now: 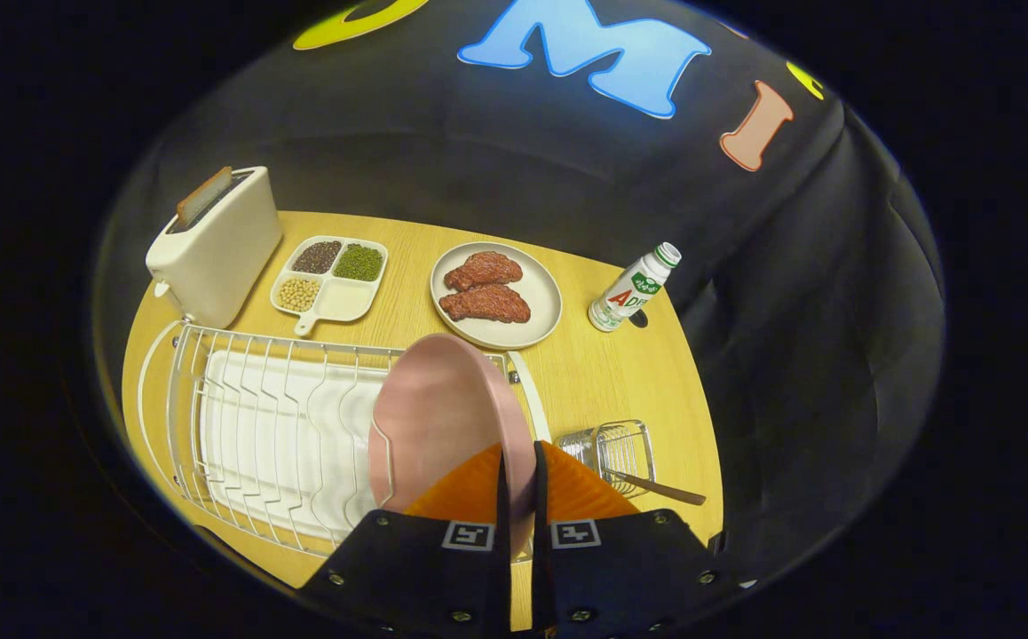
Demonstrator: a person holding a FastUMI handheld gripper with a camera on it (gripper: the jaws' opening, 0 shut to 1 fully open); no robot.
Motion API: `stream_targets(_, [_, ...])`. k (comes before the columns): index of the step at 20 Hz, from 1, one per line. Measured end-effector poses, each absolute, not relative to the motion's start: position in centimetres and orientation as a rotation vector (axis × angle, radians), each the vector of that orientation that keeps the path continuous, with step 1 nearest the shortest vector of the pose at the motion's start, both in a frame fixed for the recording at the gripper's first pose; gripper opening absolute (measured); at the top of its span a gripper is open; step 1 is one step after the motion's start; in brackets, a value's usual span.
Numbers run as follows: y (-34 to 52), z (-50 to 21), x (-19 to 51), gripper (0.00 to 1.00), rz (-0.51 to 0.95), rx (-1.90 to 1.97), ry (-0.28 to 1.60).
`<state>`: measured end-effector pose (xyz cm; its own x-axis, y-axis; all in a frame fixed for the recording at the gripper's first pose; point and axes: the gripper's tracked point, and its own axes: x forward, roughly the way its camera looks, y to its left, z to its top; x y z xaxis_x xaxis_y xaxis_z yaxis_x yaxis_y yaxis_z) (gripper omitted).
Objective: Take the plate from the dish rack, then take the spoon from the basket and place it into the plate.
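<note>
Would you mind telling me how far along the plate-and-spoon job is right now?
Done: the fingers are shut on the pink plate's rim. In hand: taking the plate, held on edge, off the dish rack. Left: setting it down, then moving the spoon from the wire basket into it.

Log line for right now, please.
gripper: shut on pink plate | plate: lifted on edge over dish rack | spoon: in basket | next: set plate down

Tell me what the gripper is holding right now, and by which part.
The gripper is shut on the pink plate, pinching its rim at the near edge, one finger on each face. The plate stands on edge above the dish rack.
</note>
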<state>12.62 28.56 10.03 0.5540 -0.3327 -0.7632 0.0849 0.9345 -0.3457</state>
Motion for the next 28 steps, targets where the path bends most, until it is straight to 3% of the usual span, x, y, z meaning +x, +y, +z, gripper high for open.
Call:
stream_targets(8, [29.2, 12.5, 12.7, 0.09, -0.254, -0.364, 0.953])
stream_targets(9, [29.0, 12.1, 13.1, 0.04, -0.250, -0.369, 0.957])
stream_targets(11, [28.9, 12.3, 13.0, 0.04, -0.249, -0.376, 0.955])
stream_targets(19, [29.0, 15.1, 13.6, 0.04, -0.324, -0.536, 0.887])
stream_targets(28, [28.8, 18.9, 11.5, 0.04, -0.199, -0.316, 0.857])
